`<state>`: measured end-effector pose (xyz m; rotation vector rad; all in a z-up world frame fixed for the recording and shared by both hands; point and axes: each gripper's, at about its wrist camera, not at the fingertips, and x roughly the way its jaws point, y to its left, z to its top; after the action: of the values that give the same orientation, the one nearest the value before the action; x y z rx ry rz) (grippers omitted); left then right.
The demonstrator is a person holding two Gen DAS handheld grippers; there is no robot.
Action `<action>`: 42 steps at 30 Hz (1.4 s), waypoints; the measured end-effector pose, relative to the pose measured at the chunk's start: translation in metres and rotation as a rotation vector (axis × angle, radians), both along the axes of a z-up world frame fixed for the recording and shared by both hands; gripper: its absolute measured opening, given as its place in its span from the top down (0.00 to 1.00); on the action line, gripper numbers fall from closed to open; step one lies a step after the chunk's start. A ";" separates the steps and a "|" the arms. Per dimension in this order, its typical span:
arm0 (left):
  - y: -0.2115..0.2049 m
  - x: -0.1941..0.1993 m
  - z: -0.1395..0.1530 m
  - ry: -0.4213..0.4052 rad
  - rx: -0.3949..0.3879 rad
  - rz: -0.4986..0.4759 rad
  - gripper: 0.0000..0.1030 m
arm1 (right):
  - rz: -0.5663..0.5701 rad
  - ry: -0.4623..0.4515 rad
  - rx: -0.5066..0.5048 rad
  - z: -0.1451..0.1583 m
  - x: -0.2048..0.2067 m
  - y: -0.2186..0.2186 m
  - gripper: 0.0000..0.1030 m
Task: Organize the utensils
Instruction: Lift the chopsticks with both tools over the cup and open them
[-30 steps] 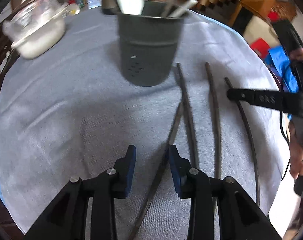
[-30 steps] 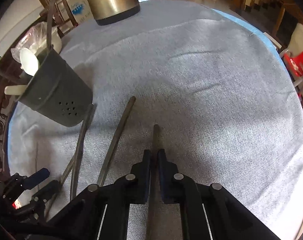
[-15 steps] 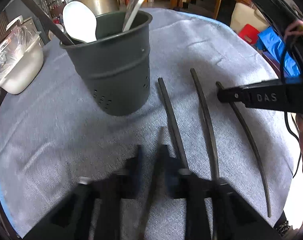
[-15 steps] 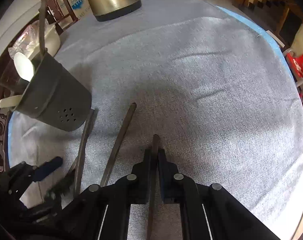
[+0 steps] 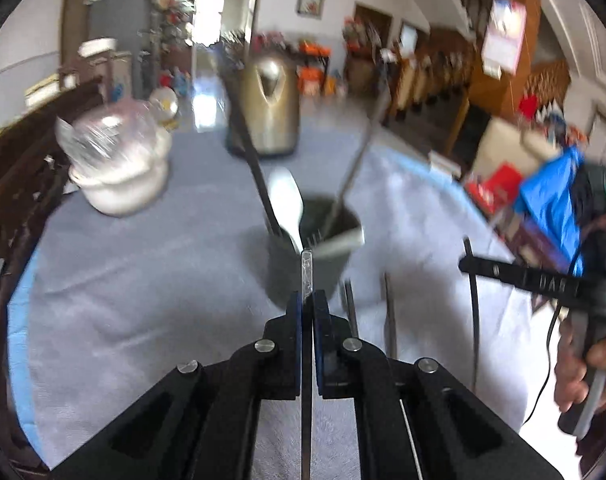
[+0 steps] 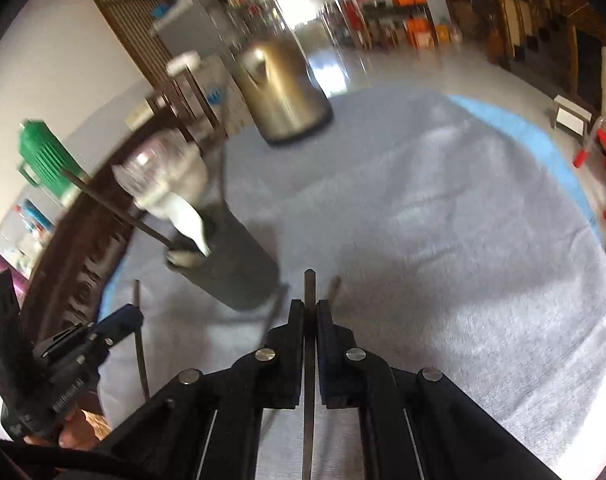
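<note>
Dark metal sticks sit pinched in both claws: my left claw (image 5: 307,300) grips one utensil handle (image 5: 306,276), having just closed on it, and my right claw (image 6: 310,308) grips another (image 6: 309,292). I judge the pickup done and the carry begun. Next I must tip each stick upright over the grey holder (image 5: 315,264), centre frame in the left view, already stocked with a white spoon (image 5: 287,200). Two more sticks (image 5: 389,312) lie on the worktop (image 6: 443,220), a grey cloth. Behind stand a brass kettle (image 6: 283,96) and cluttered shelves.
</note>
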<state>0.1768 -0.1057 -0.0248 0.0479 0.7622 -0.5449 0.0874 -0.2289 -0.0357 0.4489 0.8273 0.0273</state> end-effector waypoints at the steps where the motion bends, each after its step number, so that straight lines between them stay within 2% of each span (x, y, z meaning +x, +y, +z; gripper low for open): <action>1: 0.005 -0.001 0.008 -0.011 -0.019 0.015 0.95 | -0.005 -0.015 0.003 0.009 0.000 0.000 0.94; 7: 0.040 -0.011 0.057 -0.099 -0.109 0.097 0.95 | -0.035 -0.177 0.010 0.058 -0.014 0.008 0.94; 15: 0.068 -0.018 0.094 -0.158 -0.190 0.175 0.95 | -0.101 -0.339 -0.005 0.109 -0.032 0.012 0.94; 21: 0.074 -0.023 0.113 -0.191 -0.246 0.209 0.95 | -0.162 -0.439 -0.017 0.132 -0.038 0.011 0.94; 28: 0.086 -0.040 0.130 -0.241 -0.292 0.256 0.95 | -0.194 -0.574 -0.096 0.152 -0.053 0.025 0.94; 32: 0.090 -0.050 0.136 -0.265 -0.312 0.277 0.95 | -0.200 -0.607 -0.133 0.158 -0.055 0.034 0.94; 38: 0.090 -0.056 0.146 -0.305 -0.345 0.278 0.95 | -0.202 -0.631 -0.119 0.165 -0.044 0.038 0.94; 42: 0.087 -0.056 0.152 -0.343 -0.361 0.287 0.95 | -0.217 -0.681 -0.155 0.176 -0.036 0.047 0.94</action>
<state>0.1209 -0.0191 0.1271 -0.2926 0.3205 -0.3793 0.0517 -0.1816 0.1408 0.3470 0.1075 -0.0814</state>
